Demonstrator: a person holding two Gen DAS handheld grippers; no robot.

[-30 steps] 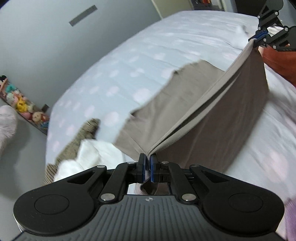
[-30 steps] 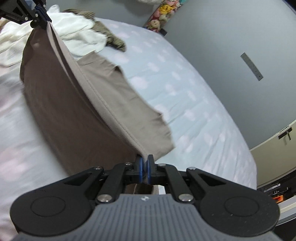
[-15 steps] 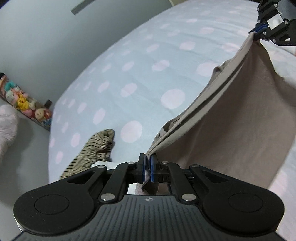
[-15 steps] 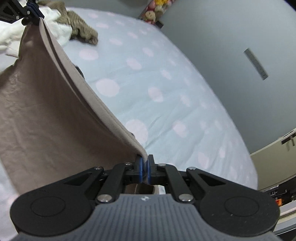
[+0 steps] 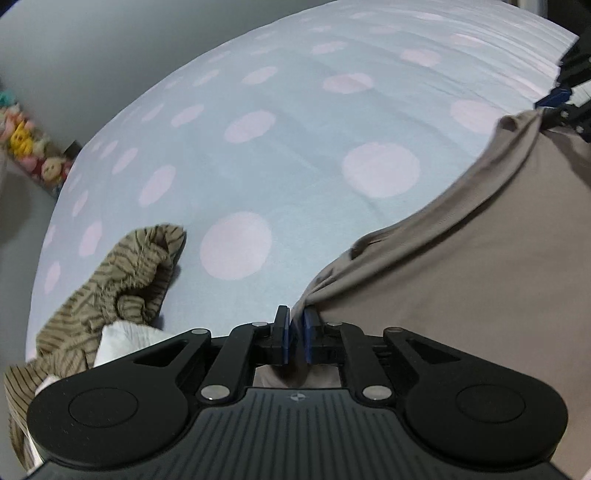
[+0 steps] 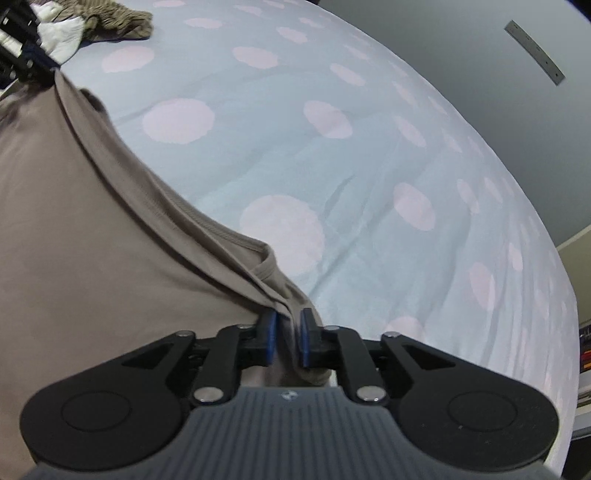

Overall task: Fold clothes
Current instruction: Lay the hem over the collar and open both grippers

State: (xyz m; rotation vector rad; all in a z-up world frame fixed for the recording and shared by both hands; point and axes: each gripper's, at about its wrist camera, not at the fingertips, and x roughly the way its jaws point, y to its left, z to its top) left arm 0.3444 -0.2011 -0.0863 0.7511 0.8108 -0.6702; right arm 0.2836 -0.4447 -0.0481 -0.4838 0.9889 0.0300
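A taupe brown garment [image 5: 461, 277] lies spread on the dotted bed sheet [image 5: 295, 129], its hemmed edge running between my two grippers. My left gripper [image 5: 295, 317] is low over the sheet at one corner; its jaws are opening, with a narrow gap and the cloth's corner loose between the blue pads. My right gripper [image 6: 284, 325] is at the other corner of the garment [image 6: 92, 240]; its jaws are opening too, wider, with a fold of cloth slack between them. Each view shows the other gripper at the far end: the right gripper [image 5: 554, 98] and the left gripper [image 6: 33, 55].
A crumpled olive striped garment [image 5: 122, 280] and a white cloth [image 5: 122, 339] lie left of the left gripper, also seen as the striped garment [image 6: 118, 18]. The light blue sheet [image 6: 369, 166] with pink dots stretches ahead. Plush toys [image 5: 29, 147] line the floor by the grey wall.
Both grippers came down and forward, laying the hanging brown garment flat on the sheet. The pads of both, clamped on the cloth before, now stand apart.
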